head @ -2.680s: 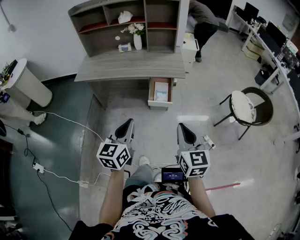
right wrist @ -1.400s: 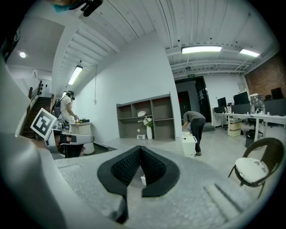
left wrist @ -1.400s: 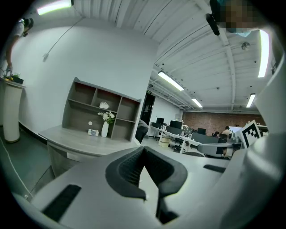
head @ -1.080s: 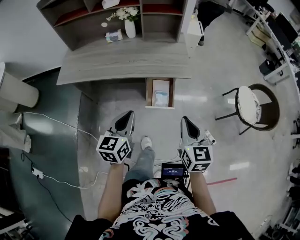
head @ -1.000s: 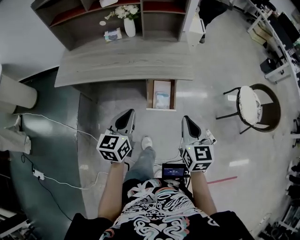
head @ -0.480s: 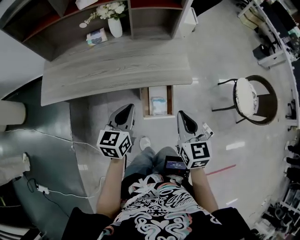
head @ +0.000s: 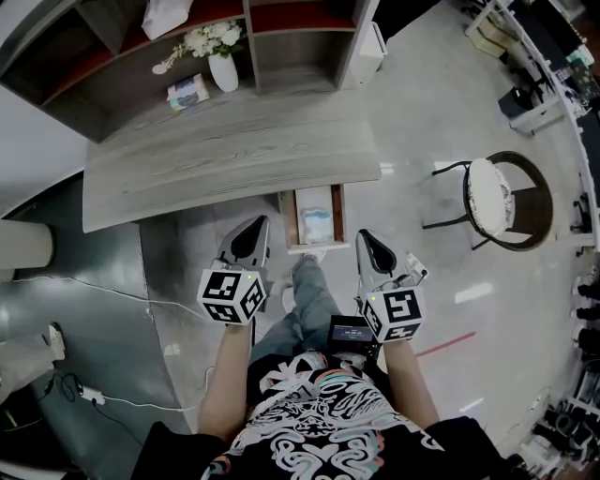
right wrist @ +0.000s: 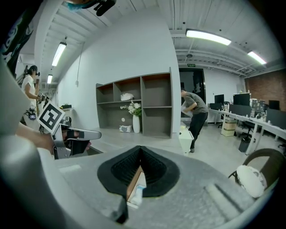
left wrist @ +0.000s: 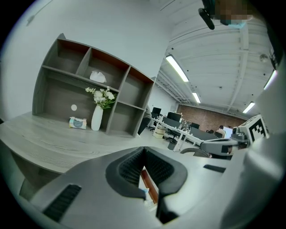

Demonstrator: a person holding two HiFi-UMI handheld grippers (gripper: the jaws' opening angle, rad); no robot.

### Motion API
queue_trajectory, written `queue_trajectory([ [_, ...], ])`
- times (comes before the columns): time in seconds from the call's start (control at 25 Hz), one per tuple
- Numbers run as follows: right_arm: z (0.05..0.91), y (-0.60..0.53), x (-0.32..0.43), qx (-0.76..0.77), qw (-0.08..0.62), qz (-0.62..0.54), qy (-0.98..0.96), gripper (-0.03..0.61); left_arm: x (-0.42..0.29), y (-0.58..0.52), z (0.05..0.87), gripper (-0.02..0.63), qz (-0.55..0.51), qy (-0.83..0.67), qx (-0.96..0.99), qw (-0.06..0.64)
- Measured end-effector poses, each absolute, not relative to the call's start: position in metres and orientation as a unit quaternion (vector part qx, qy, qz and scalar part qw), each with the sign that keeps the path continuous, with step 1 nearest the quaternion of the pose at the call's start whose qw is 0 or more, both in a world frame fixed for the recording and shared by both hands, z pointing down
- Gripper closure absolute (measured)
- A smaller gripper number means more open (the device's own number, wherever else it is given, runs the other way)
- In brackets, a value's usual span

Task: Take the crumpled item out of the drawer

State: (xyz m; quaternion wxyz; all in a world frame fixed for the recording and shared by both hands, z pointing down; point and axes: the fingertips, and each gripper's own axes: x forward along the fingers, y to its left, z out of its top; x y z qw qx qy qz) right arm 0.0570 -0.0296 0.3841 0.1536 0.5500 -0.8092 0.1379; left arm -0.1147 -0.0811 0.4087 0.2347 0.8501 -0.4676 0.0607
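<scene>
Under the grey desk [head: 225, 150] an open drawer [head: 292, 217] shows in the head view. A pale crumpled item [head: 316, 226] lies inside it. My left gripper [head: 254, 226] hovers just left of the drawer front, shut and holding nothing. My right gripper [head: 365, 240] hovers just right of the drawer, also shut and holding nothing. In the left gripper view the jaws [left wrist: 143, 151] meet at their tips, and the drawer [left wrist: 149, 188] peeks through below. The right gripper view shows the closed jaws [right wrist: 140, 149] with the drawer [right wrist: 130, 185] and crumpled item [right wrist: 137, 193] behind them.
A shelf unit on the desk holds a vase of flowers [head: 222, 70], a tissue pack [head: 187, 92] and a white bag [head: 167, 14]. A round chair [head: 496, 198] stands to the right. The person's leg [head: 309, 291] reaches toward the drawer. Another person [right wrist: 195, 112] bends over far off.
The person has walked toward the desk, so the drawer now lies right between the two grippers' tips. One foot has stepped forward. Both grippers stay shut.
</scene>
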Motion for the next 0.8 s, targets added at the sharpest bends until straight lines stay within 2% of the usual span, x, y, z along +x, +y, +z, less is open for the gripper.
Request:
queue_trajectory([
  [0.48,0.403,-0.047,0.053,0.525,0.181,0.135,-0.821,0.574,-0.121,-0.093,0.416,0.613,0.068,-0.487,0.838,0.235],
  [0.8,0.446,-0.052,0.046,0.496,0.231,0.144,-0.825,0.574,-0.118,-0.094,0.440,0.612,0.095,-0.488,0.832,0.244],
])
